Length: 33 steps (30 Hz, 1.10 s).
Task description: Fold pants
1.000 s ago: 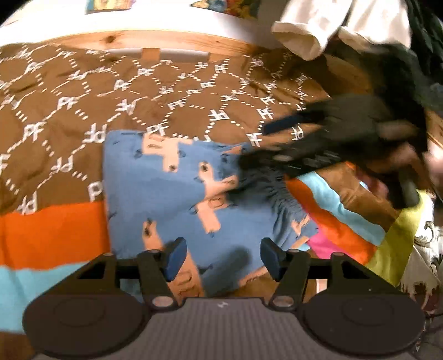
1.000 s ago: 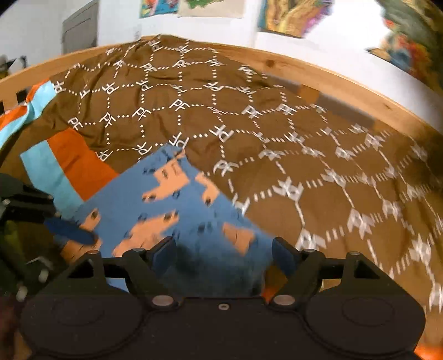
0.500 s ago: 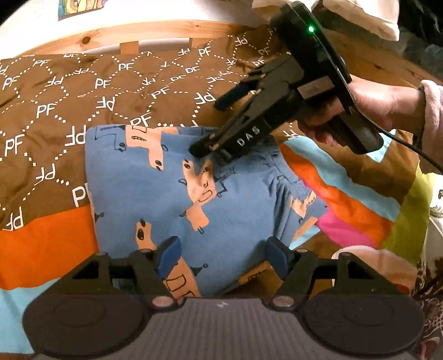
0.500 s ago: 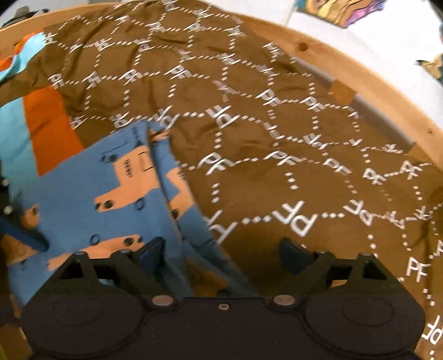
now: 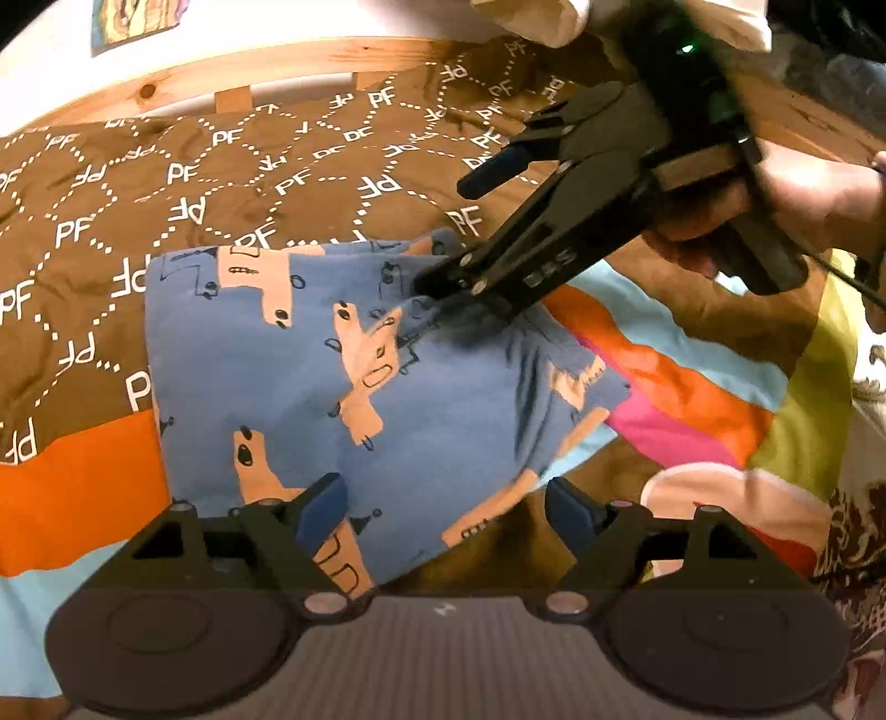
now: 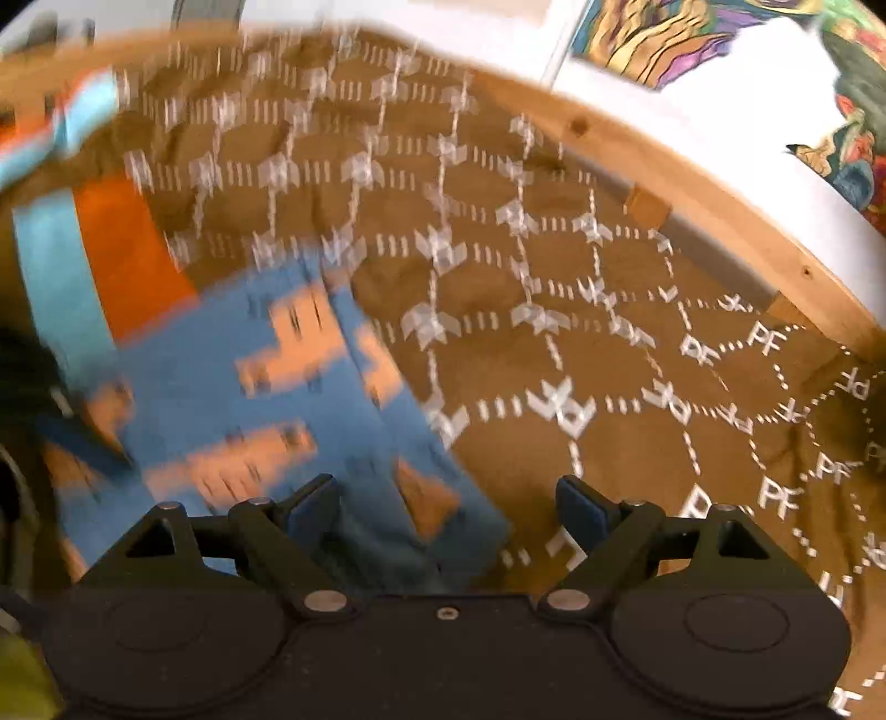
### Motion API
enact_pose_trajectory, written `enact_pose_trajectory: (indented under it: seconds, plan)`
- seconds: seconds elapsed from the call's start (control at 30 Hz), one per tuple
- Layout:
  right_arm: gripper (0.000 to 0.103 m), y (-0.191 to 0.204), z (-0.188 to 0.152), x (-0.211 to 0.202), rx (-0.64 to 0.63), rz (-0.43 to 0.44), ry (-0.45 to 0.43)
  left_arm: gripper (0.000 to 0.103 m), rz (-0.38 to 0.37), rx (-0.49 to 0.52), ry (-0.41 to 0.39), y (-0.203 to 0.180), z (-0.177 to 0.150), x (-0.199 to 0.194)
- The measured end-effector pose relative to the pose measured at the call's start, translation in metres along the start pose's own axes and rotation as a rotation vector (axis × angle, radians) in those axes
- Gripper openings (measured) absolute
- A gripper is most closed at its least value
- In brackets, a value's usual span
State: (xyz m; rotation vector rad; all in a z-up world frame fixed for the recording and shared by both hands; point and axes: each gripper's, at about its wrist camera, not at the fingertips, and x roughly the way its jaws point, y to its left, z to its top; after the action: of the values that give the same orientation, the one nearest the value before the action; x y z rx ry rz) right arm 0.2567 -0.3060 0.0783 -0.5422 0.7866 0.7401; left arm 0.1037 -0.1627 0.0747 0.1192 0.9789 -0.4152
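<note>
The blue pants [image 5: 310, 387] with tan dog prints lie folded in a rough rectangle on the bed. They also show, blurred, in the right wrist view [image 6: 288, 410]. My left gripper [image 5: 446, 507] is open and empty, just above the pants' near edge. My right gripper [image 6: 448, 507] is open and empty over the pants' far right corner. In the left wrist view the right gripper [image 5: 451, 232] comes in from the upper right, one finger low on the cloth, the other raised.
A brown quilt [image 5: 221, 183] with white PF lettering covers the bed, with orange, light blue, pink and yellow patches [image 5: 664, 387] around the pants. A wooden bed frame [image 6: 720, 205] runs along the far side. White cloth [image 5: 554, 16] hangs at upper right.
The right gripper has swung in over the pants' far corner and is still moving, its view blurred. The left gripper has shifted slightly and stays open. The pants lie much the same.
</note>
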Motion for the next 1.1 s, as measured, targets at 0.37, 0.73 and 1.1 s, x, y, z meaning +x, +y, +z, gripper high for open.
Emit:
enact_pose_trajectory:
  seconds: [0.37,0.73,1.1]
  plan:
    - [0.088,-0.019,-0.016,-0.029,0.184,-0.101,-0.05,0.085,-0.016,-0.007,0.012,-0.004,0.002,-0.006]
    - [0.102,-0.024,-0.071,-0.061,0.485,-0.057,-0.094,0.1,0.039,-0.109,-0.032,0.017,0.012,-0.042]
    - [0.102,-0.008,-0.088,-0.035,0.628,0.068,-0.028,0.102,0.162,-0.449,-0.059,0.081,-0.001,-0.047]
